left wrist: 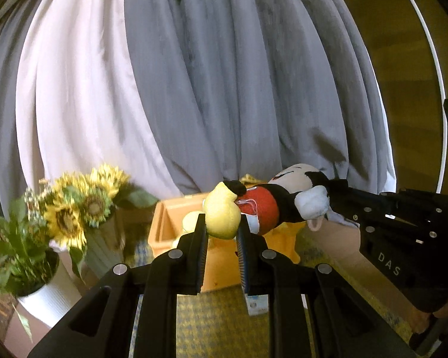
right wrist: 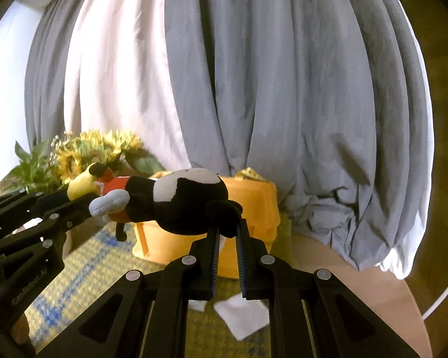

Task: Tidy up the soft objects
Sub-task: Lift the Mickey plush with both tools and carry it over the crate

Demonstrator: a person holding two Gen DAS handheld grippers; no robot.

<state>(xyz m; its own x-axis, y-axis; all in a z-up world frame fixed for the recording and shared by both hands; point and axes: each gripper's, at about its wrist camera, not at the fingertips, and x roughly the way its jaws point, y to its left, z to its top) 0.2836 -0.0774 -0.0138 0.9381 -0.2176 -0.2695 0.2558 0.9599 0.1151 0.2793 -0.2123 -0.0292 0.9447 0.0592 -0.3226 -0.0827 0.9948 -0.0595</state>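
Note:
A mouse plush toy [left wrist: 271, 203] with red shorts, yellow shoes and white gloves hangs stretched between both grippers above an orange bin [left wrist: 170, 223]. My left gripper [left wrist: 222, 223] is shut on its yellow shoe [left wrist: 221, 214]. In the right wrist view my right gripper [right wrist: 227, 223] is shut on the toy's black ear [right wrist: 224, 208], with the toy's black head [right wrist: 188, 203] just left of the pads. The left gripper's body [right wrist: 38, 217] shows at the left there; the right gripper's body [left wrist: 397, 226] shows at the right in the left wrist view. The orange bin [right wrist: 254, 208] lies behind the toy.
Sunflowers [left wrist: 80, 205] in a vase and a green plant in a white pot [left wrist: 41, 295] stand left of the bin. Grey and white curtains [left wrist: 209, 89] hang behind. A yellow-and-blue rug [right wrist: 83, 268] covers the floor, with white paper [right wrist: 242, 316] on it.

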